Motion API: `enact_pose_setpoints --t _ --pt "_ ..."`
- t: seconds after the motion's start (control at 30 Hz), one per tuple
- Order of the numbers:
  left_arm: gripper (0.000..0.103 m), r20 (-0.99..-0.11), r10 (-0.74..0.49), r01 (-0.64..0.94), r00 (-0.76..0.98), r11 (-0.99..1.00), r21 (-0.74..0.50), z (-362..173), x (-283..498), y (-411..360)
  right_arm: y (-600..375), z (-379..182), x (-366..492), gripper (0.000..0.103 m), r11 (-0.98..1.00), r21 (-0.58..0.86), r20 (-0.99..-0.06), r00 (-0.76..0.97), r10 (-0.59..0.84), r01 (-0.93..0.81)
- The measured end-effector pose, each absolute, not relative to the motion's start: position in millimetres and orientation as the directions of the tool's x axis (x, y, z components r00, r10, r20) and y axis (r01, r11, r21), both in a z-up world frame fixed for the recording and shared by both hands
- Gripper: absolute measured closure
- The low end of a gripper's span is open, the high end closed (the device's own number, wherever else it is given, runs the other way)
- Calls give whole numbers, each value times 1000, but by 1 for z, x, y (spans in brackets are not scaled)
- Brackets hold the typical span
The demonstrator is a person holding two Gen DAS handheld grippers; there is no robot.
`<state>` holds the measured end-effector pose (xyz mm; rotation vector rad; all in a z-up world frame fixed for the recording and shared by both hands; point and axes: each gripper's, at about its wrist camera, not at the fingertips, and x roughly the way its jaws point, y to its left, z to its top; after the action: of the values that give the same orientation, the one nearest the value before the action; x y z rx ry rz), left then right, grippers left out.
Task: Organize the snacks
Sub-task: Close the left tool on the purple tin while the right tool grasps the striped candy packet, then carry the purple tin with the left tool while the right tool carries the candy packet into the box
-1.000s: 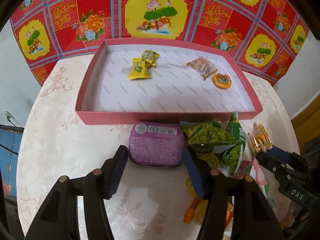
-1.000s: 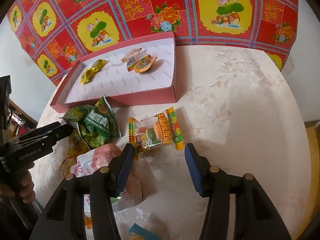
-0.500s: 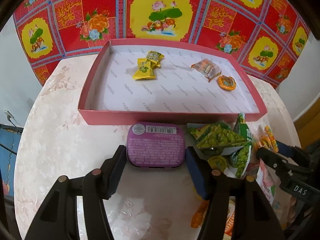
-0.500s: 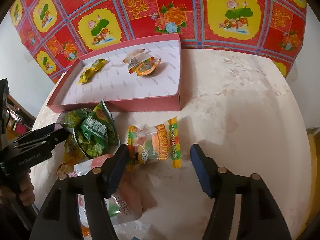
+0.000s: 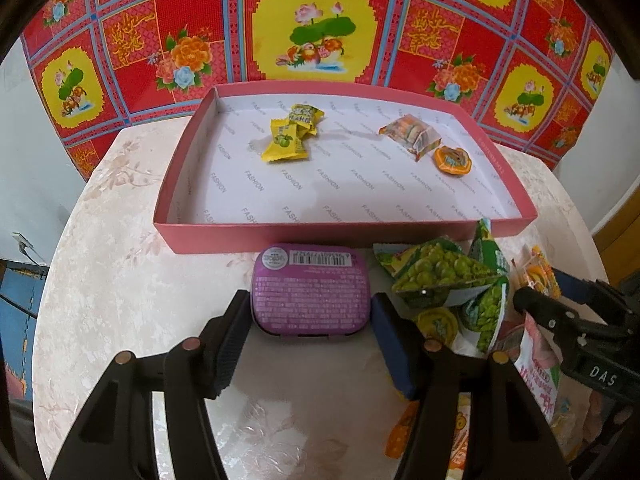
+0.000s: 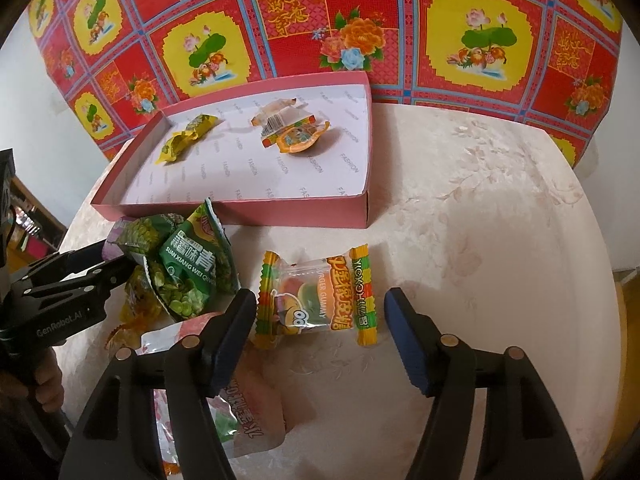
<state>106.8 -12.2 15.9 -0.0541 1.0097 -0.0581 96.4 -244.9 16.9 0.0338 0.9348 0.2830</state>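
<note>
Purple tin (image 5: pixel 310 290) sits between the left gripper's (image 5: pixel 306 330) half-spread jaws at lower centre, long axis across the frame, barcode end toward the pink tray (image 5: pixel 344 232) — whether the pads press it is unclear. Only the right wrist view shows the gummy packet (image 6: pixel 318 306) lying crosswise between the right gripper's (image 6: pixel 320 336) jaws, the left pad at its crimped edge, the right pad clear.

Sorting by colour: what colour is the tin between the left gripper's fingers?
Purple tin, clearest in left wrist view.
</note>
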Motion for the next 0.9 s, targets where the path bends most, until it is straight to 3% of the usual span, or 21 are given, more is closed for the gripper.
enact_pose_setpoints --t 0.23,0.3,0.9 --pt "40 -845 -72 16 531 997 -75 18 105 -13 -252 17 95 51 969 155 -780 578 240 -193" --pt "40 -845 -73 13 529 997 -78 19 104 -12 -255 17 95 62 963 192 -774 573 268 -191" --pt "40 -832 -87 -2 547 994 -105 31 92 -3 -256 26 84 65 963 198 -761 590 270 -186"
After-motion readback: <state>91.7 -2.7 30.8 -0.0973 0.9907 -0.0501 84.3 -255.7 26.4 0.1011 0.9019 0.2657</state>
